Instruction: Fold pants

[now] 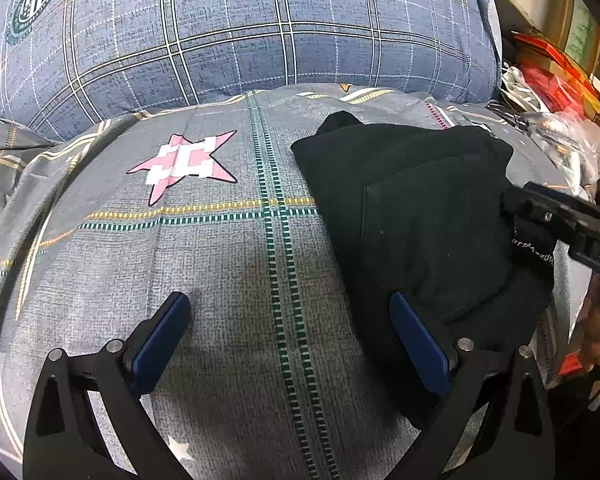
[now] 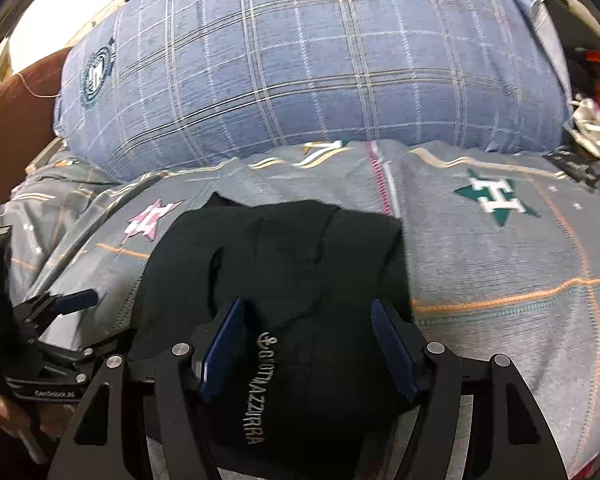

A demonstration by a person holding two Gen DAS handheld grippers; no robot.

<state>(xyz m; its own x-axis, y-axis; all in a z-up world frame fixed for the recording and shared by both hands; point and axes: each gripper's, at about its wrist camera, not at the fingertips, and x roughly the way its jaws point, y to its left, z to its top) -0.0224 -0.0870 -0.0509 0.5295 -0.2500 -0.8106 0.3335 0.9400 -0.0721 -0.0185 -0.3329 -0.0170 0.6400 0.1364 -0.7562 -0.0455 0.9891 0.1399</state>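
Left gripper: jaws wide open over the grey bedsheet, holding nothing; its right finger is at the edge of the pants.
Pants: black, folded in a compact bundle on the bedsheet, in front of the blue checked pillow.
Right gripper: jaws apart, the waistband between them; I cannot tell if the pads press it.
Risk: if the right gripper lifts now, the bundle may unfold, because the left holds nothing.
Writing: grey letters on the waistband, partly readable, ending "AZZURRA".
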